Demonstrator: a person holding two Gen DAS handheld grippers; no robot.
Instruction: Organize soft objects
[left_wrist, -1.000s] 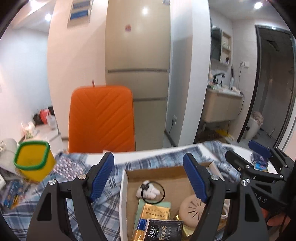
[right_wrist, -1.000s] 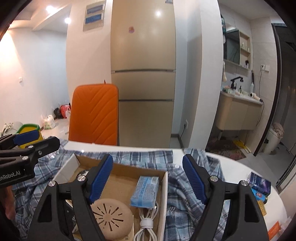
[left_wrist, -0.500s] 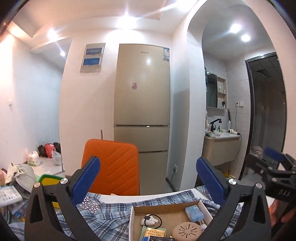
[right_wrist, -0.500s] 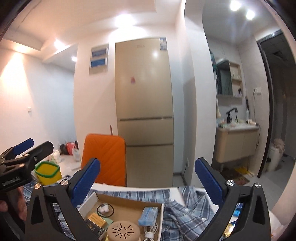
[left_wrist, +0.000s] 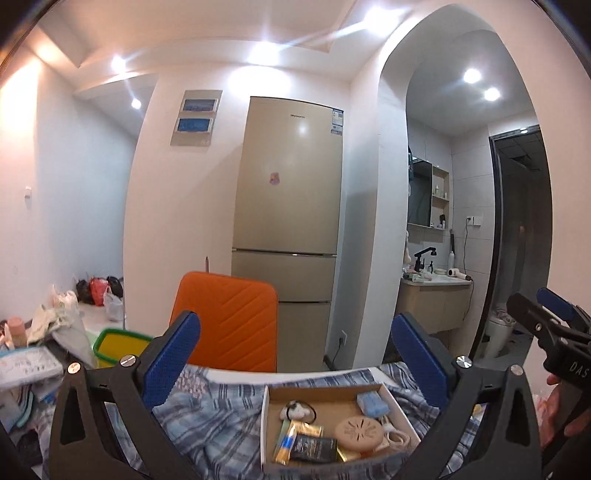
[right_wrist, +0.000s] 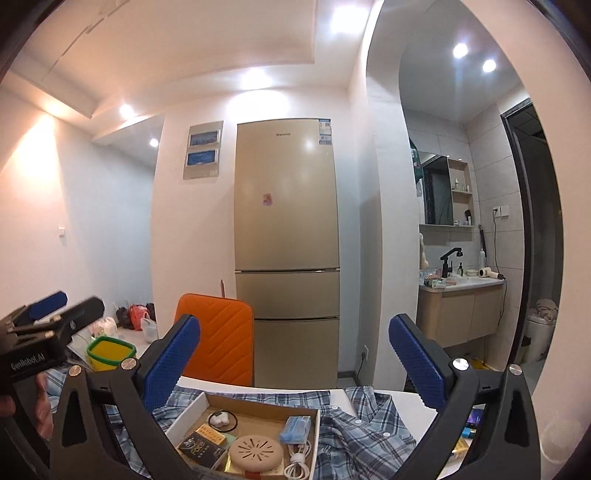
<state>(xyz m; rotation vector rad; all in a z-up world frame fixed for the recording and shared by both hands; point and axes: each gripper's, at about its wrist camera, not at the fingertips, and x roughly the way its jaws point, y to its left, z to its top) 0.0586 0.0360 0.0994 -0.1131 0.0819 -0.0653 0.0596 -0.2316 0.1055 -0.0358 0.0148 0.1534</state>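
Left wrist view: both claws, left claw (left_wrist: 295, 354) & right claw (right_wrist: 293, 354), are hanging wide open w/ nothing held, above plaid shirt (left_wrist: 207, 417) lying rumpled on table around cardboard box (left_wrist: 321, 391). Lower first, pinch loose fabric clear of box.

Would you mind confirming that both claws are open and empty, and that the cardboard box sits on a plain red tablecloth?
Not quite: the cloth under the cardboard box is a blue plaid shirt, with buttons visible, not a plain red tablecloth; the right wrist view shows this. The rest holds: the left claw and the right claw are both open and empty.
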